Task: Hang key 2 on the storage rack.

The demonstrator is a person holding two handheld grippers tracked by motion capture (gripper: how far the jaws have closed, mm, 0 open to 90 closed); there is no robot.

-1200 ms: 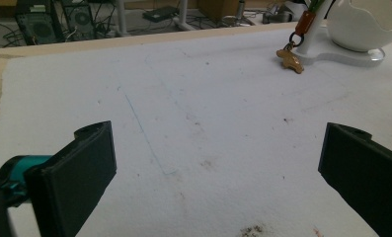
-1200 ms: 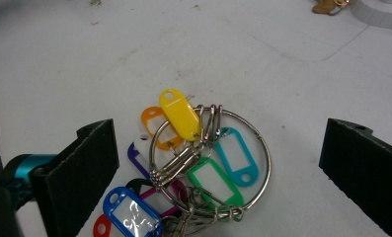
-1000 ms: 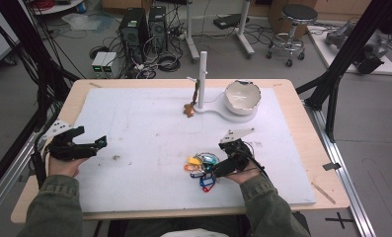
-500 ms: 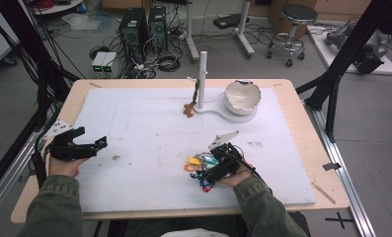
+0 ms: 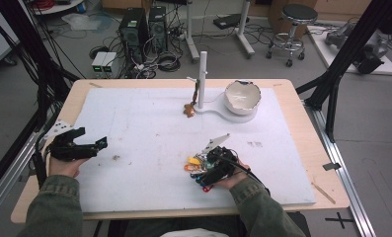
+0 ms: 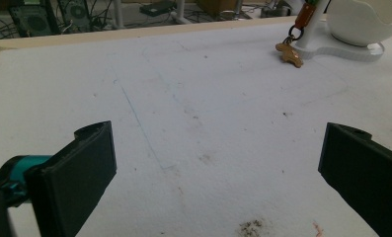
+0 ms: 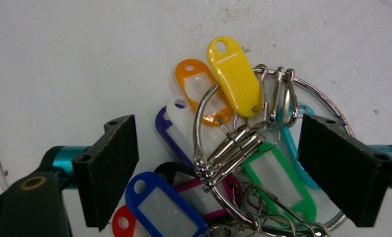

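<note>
A bunch of coloured key tags (image 7: 223, 148) on a big metal ring (image 7: 282, 89) lies on the white mat near the front. My right gripper (image 7: 218, 163) hangs open right over it, one jaw on each side of the ring; in the high view the right gripper (image 5: 214, 167) covers part of the key tags (image 5: 192, 164). My left gripper (image 5: 92, 146) rests open at the mat's left edge, nothing between its jaws. A white stand (image 5: 202, 74) at the back holds a brown keychain (image 5: 189, 110) on a hook; the brown keychain (image 6: 290, 52) is far ahead in the left gripper view.
A white cracked-shell bowl (image 5: 242, 96) sits on the stand's base (image 5: 218, 109) at the back right. The white mat (image 5: 149, 133) covers most of the wooden table (image 5: 302, 128). Small dirt specks (image 5: 116, 158) mark the mat near the left gripper.
My right gripper has moved left and lower onto the key tags, so it now straddles the ring. The left gripper has stayed put.
</note>
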